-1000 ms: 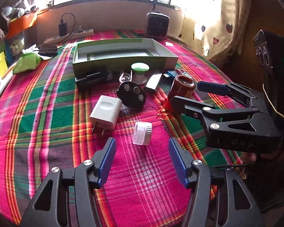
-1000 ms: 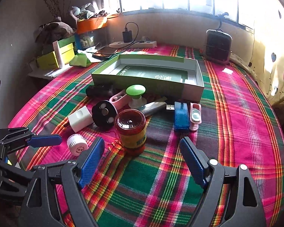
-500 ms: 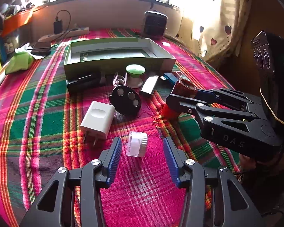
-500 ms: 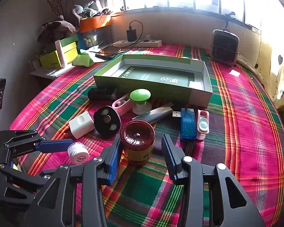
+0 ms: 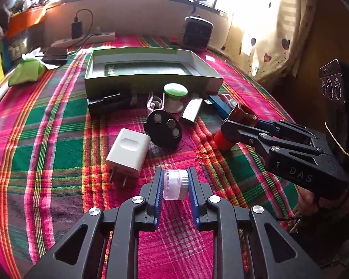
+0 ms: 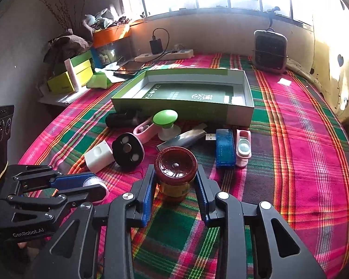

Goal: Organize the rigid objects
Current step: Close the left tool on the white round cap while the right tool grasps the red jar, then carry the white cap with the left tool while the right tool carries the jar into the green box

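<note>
My left gripper point(image 5: 174, 182) is shut on a small white round cap point(image 5: 175, 184), which lies on its side low over the plaid cloth. In the right wrist view, the jaws of my right gripper point(image 6: 175, 186) are closing, and both blue pads press on the sides of a brown-lidded jar point(image 6: 176, 166) with a yellow label. The jar point(image 5: 242, 116) leans in that grip. Behind stands an open green box point(image 5: 151, 82), with nothing loose in it. A white charger point(image 5: 129, 155), a black three-button disc point(image 5: 164, 130) and a green-topped stand point(image 5: 175, 93) lie in front of it.
A silver USB stick point(image 6: 183, 138), a blue stick point(image 6: 225, 148), a pink case point(image 6: 243, 146) and a dark block point(image 5: 107, 103) lie near the box. A small fan point(image 6: 270, 51), a power strip point(image 6: 165, 55) and a phone point(image 5: 55, 54) sit at the back.
Both grippers went from wide open to shut. The left closed on the white cap, the right on the jar, which now leans. Neither hand shifted much.
</note>
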